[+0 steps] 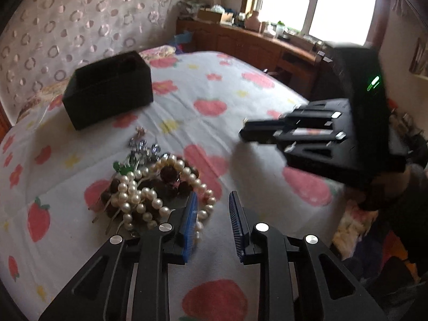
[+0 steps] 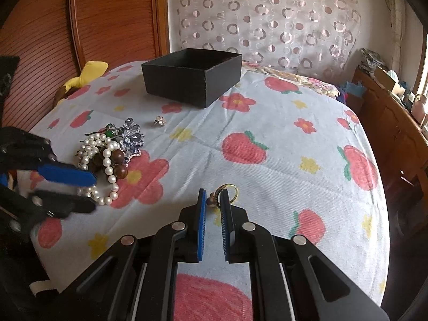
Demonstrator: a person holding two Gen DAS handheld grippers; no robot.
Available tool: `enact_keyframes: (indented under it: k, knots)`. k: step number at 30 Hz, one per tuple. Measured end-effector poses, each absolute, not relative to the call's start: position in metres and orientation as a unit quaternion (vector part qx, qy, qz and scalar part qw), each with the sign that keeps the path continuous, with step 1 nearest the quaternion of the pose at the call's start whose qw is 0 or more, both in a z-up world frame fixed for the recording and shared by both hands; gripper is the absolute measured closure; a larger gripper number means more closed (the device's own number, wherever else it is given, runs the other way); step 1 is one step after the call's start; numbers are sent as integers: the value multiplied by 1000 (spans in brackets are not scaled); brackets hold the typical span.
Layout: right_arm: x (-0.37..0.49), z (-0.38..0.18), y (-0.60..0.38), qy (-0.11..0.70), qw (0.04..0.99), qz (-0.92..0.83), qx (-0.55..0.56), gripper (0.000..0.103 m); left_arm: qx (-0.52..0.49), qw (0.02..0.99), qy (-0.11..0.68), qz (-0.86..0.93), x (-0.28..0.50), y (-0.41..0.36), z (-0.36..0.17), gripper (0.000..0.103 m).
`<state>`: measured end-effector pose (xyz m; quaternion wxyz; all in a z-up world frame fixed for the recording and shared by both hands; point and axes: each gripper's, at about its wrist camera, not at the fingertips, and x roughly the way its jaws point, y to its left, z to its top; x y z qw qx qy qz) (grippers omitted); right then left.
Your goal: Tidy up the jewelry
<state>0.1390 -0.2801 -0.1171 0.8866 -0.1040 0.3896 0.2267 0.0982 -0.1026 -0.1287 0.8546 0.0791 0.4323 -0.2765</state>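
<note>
Pearls and brown beads in a tangled heap (image 2: 103, 160) lie well short of the open black cardboard box (image 2: 191, 76). Your left gripper (image 2: 89, 190) is nearer, jaws narrowed at its edge; whether they clamp a strand is unclear. Your right gripper (image 2: 214, 200) pinches a small gold ring (image 2: 230, 188).

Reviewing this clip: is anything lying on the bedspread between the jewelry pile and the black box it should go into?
Almost nothing. Between the jewelry pile and the black box lies open floral bedspread, with only one small loose silver piece there, low and flat. The left gripper sits at the pile's near edge, away from that path.
</note>
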Motion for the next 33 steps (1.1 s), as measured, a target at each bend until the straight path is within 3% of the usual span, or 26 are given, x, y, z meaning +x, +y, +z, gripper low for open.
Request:
enact_keyframes:
  k: [16, 18, 19, 23, 33]
  knots:
    - [140, -118, -279, 391, 886, 229, -101, 91, 141, 838, 443, -285, 100, -108, -131, 80]
    - [140, -118, -279, 391, 886, 230, -101, 91, 142, 836, 448, -283, 105, -110, -130, 84]
    - [140, -118, -279, 390, 886, 230, -101, 91, 147, 836, 449, -278, 107, -110, -130, 96]
    - [140, -118, -279, 391, 886, 230, -100, 91, 138, 836, 447, -286, 107, -106, -127, 97]
    - [139, -117, -279, 390, 886, 230, -100, 91, 54, 886, 349, -301, 98, -72, -32, 97]
